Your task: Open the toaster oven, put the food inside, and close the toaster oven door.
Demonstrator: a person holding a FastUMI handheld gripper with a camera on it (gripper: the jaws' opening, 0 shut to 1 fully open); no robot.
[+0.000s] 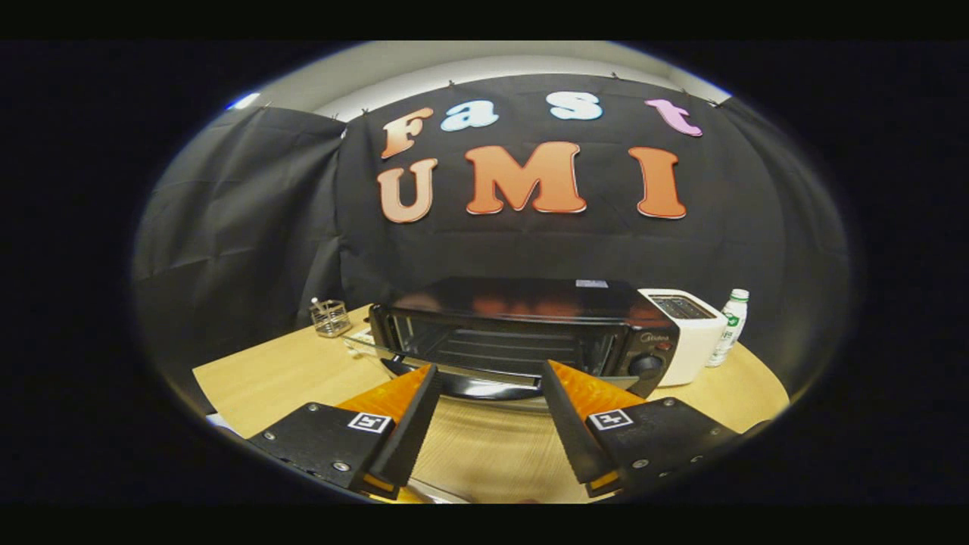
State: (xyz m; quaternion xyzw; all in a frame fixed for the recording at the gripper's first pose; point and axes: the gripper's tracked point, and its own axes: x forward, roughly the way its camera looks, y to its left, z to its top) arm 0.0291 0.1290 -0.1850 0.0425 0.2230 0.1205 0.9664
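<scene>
Toaster oven (522, 333) open; toaster (685, 333), bottle (728, 325) beside

My gripper (488, 369) has its fingers spread apart just short of the black toaster oven (522, 333), which carries a black knob (646, 365) and a glossy top. The table (288, 375) is light wood with fine grain. At its right edge I see a white toaster (685, 333) and a white bottle (728, 327) with green print; a clear glass jar (331, 318) stands at its left edge.

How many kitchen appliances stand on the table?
2: the toaster oven, door open, just beyond the open gripper, and a white toaster beside its knob side.
</scene>
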